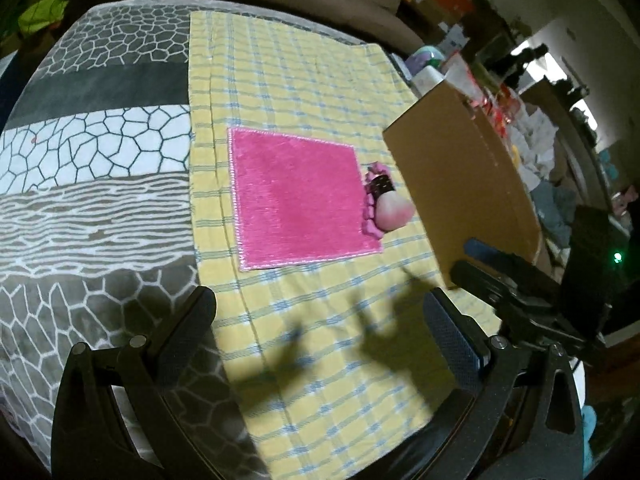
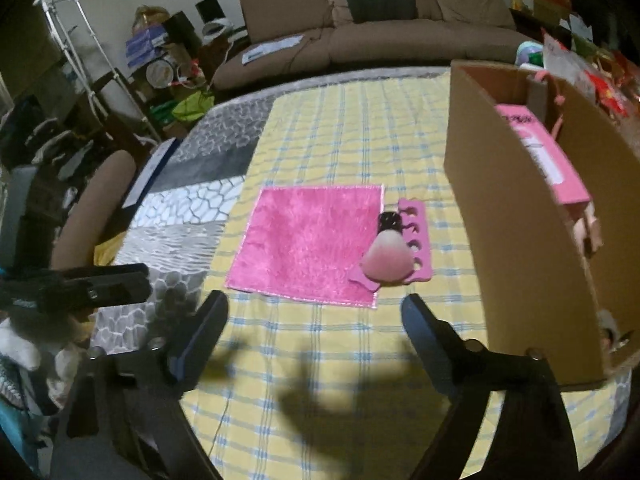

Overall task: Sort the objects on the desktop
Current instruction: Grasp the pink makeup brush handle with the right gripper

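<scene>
The cardboard box point(image 2: 516, 216) holds a pink carton point(image 2: 540, 156) and, perhaps, a doll. Beside it, a makeup brush point(image 2: 386, 256) lies on a pink toe separator point(image 2: 416, 236), by the pink cloth point(image 2: 312, 248). Left gripper point(image 1: 320, 320) and right gripper point(image 2: 316, 324) both hover wide open, empty.

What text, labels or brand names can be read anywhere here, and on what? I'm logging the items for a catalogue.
None can be read.
Pink box inside the cardboard box: dark print near its top and a white label, both too blurred to read.
Papers on the sofa: print too small to read.
Makeup brush, toe separator, pink mat: no text visible.
</scene>
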Tool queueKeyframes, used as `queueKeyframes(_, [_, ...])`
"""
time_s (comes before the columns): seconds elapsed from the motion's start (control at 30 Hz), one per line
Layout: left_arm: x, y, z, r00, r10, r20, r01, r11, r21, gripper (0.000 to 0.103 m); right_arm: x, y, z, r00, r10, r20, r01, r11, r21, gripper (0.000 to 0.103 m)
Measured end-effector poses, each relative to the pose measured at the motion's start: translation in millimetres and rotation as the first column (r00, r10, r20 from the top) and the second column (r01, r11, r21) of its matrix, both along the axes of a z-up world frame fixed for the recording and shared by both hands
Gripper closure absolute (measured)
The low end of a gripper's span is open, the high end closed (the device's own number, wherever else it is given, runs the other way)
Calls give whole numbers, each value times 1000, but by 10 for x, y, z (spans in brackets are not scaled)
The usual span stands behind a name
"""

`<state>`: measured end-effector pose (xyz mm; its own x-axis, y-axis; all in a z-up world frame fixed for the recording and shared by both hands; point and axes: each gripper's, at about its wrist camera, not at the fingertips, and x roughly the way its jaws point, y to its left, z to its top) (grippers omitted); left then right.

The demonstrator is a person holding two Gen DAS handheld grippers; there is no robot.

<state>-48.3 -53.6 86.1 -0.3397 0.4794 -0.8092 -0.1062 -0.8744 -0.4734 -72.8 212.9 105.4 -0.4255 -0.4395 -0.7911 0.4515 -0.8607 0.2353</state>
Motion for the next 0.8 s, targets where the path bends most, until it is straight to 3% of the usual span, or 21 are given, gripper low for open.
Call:
queueKeyframes(0.17, [-79,-51,-169,1000,5,-12,-6,999,-50,0,-98,-117,-254,999,-22,-50,26,997,76,35])
queueKeyframes(0.4, [-280,-47,-500,1000,11,19,-10,998,-64,0,-343,-176,-481,996,-32,-88,42,992,122,38])
queueKeyframes(0.47, [-331,-9,-579,1000,4,22,-2,997,-76,0,-428,-188,-552,995,-36,-90,48,991,127,45])
queueKeyframes(0.8, [-603,194,-867,999,-4,41,10,989,-149,0,-856,-179,-728,995,-47,-85,60,985,162,45])
